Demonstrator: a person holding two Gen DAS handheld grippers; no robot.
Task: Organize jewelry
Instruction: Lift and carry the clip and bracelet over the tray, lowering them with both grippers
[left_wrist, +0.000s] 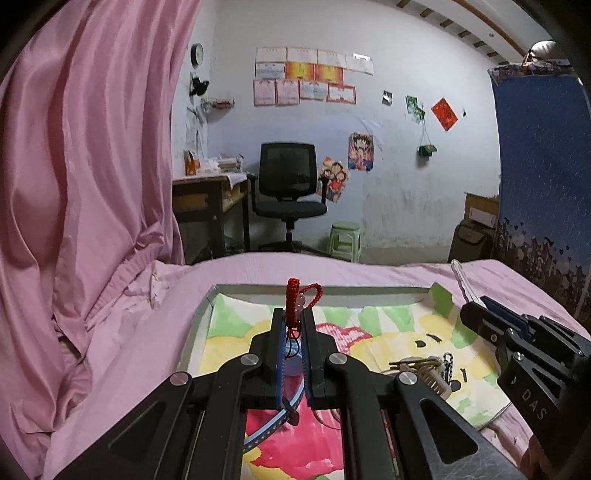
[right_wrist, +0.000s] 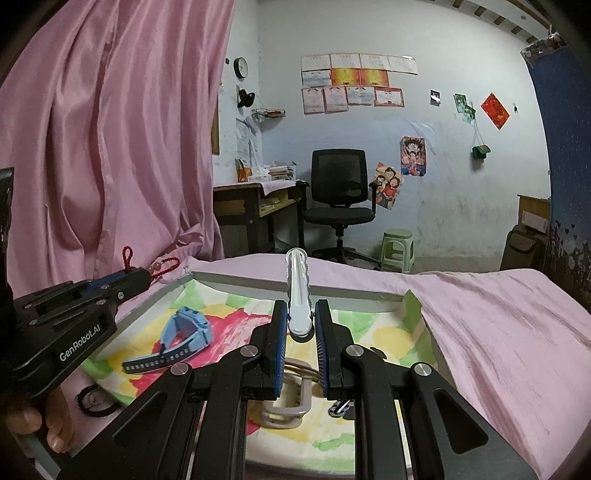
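My left gripper (left_wrist: 293, 314) is shut on a red braided cord bracelet (left_wrist: 295, 295) with pale beads, held above a shallow tray (left_wrist: 207, 306) lined with a colourful painted sheet. My right gripper (right_wrist: 300, 306) is shut on a white hair clip (right_wrist: 297, 295) that sticks up between the fingers. In the right wrist view a blue watch (right_wrist: 184, 332) lies in the tray, a beige claw clip (right_wrist: 284, 410) lies below my fingers, and black hair ties (right_wrist: 96, 400) lie at the tray's left. The left gripper (right_wrist: 146, 277) with the bracelet (right_wrist: 162, 266) shows there at the left.
The tray lies on a pink bedsheet (right_wrist: 498, 332). A pink curtain (left_wrist: 85, 166) hangs at the left. Small metal clips and a chain (left_wrist: 428, 369) lie in the tray at the right. A desk, black office chair (left_wrist: 290, 184) and green stool stand beyond the bed.
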